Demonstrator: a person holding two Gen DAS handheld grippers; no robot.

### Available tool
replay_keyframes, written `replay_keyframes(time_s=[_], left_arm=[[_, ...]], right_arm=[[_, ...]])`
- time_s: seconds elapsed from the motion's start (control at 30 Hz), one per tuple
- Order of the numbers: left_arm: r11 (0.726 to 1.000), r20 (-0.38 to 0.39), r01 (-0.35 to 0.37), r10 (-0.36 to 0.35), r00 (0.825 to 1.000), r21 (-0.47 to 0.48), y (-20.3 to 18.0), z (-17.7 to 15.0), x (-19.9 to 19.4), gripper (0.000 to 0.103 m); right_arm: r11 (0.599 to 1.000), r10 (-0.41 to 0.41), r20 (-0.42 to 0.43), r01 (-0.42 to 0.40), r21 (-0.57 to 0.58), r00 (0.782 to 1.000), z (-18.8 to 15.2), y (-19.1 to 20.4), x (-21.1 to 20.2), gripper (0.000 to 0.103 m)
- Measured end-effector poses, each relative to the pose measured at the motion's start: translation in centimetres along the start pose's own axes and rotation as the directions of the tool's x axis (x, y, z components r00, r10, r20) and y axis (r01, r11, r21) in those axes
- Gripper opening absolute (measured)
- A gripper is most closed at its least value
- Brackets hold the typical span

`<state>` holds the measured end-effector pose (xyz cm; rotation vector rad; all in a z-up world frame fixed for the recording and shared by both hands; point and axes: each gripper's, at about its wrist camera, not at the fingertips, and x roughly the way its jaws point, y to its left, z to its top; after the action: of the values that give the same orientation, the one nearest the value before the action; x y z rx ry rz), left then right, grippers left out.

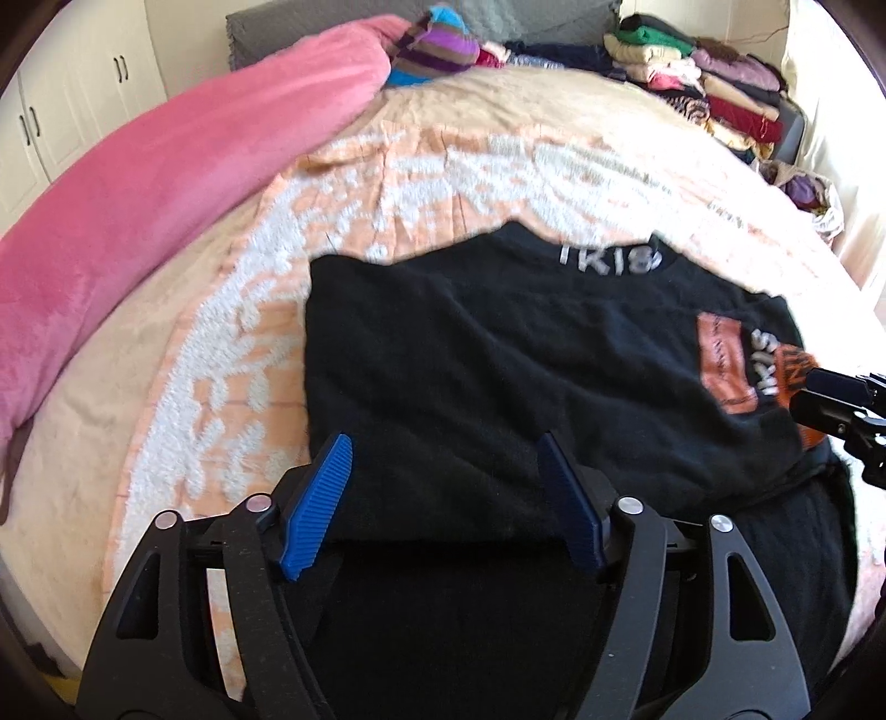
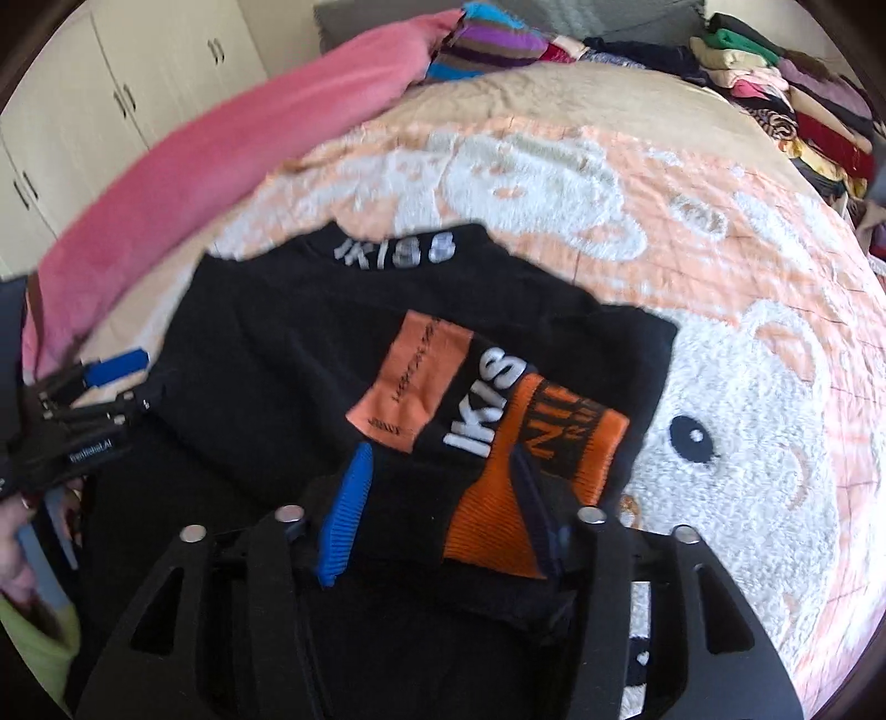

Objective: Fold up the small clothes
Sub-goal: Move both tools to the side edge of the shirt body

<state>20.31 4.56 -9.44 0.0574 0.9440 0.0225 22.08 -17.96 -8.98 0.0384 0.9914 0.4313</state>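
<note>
A black garment (image 1: 498,354) with orange patches and white lettering lies folded on the peach-and-white blanket (image 1: 232,310) of a bed. In the left wrist view my left gripper (image 1: 443,448) hangs open over the garment's near left part, its blue pads apart with black cloth lying below them. In the right wrist view my right gripper (image 2: 440,459) stands open above the orange ribbed cuff (image 2: 498,515) and the black garment (image 2: 266,354); the pads do not press on it. The left gripper (image 2: 111,371) shows at that view's left edge, and the right gripper (image 1: 830,399) at the other view's right edge.
A pink fleece blanket (image 1: 138,210) runs along the bed's left side. A striped garment (image 1: 437,44) lies at the far end. Stacks of folded clothes (image 1: 720,83) stand at the back right. White cupboards (image 2: 111,99) line the left wall. A hand (image 2: 16,543) shows at the lower left.
</note>
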Motion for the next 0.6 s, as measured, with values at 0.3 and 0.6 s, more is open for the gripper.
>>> replay_keyframes(time_s=[0.3, 0.6], left_arm=[[1.000, 0.120, -0.014, 0.016, 0.993, -0.019, 2.5, 1.8, -6.5, 0.080], [0.997, 0.183, -0.013, 0.026, 0.983, -0.075, 7.1, 0.5, -12.2, 0.092]], right_arm=[[0.999, 0.027, 0.126, -0.030, 0.022, 0.992, 0.1, -0.2, -7.1, 0.083], [0.999, 0.027, 0.189, -0.022, -0.025, 0.982, -1.7, 0.8, -12.4, 0.084]])
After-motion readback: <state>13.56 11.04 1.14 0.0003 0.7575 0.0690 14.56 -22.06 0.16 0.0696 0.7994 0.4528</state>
